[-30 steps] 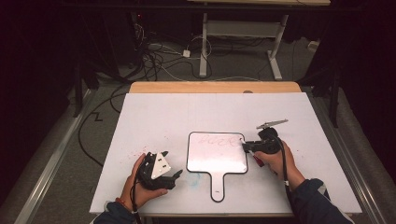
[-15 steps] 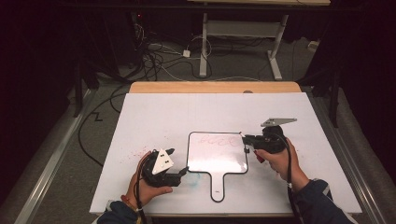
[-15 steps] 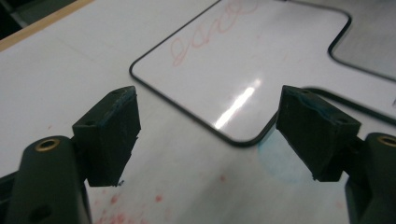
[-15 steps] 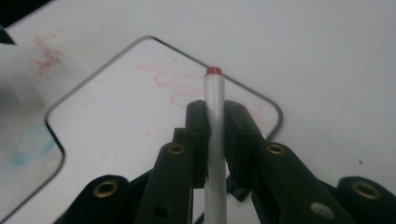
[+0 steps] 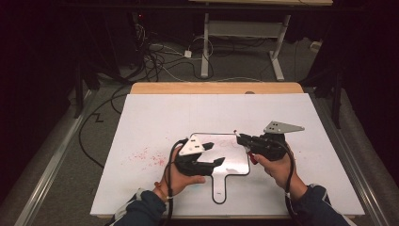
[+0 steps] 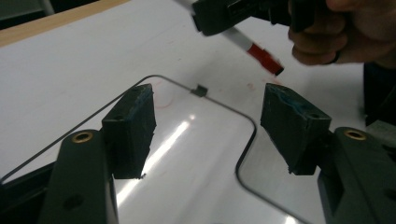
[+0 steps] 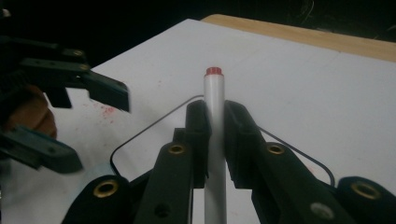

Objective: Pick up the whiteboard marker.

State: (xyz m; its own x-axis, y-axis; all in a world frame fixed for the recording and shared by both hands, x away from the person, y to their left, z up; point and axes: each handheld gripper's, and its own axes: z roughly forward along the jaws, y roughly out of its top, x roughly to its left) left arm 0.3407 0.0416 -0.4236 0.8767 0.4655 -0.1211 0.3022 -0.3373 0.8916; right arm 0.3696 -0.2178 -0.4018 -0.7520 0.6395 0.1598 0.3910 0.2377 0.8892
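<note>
While the right gripper (image 5: 242, 140) keeps its fingers pinched on the marker (image 7: 215, 140), the left gripper (image 5: 212, 153) at its nine o'clock has just been narrowing, fingers spread, nothing between; both hover over the whiteboard (image 5: 235, 160) on the tabletop (image 5: 155, 117).

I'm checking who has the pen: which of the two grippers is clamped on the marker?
The right gripper: its jaws pinch the white marker. The left gripper stands open over the whiteboard.

The right gripper (image 7: 215, 140) clamps a white marker (image 7: 215, 154) with a red end between its jaws. Beyond lies the black-rimmed whiteboard (image 7: 154, 140) on the counter (image 7: 299, 84). The left gripper (image 7: 88, 126) hovers at left, jaws apart.
</note>
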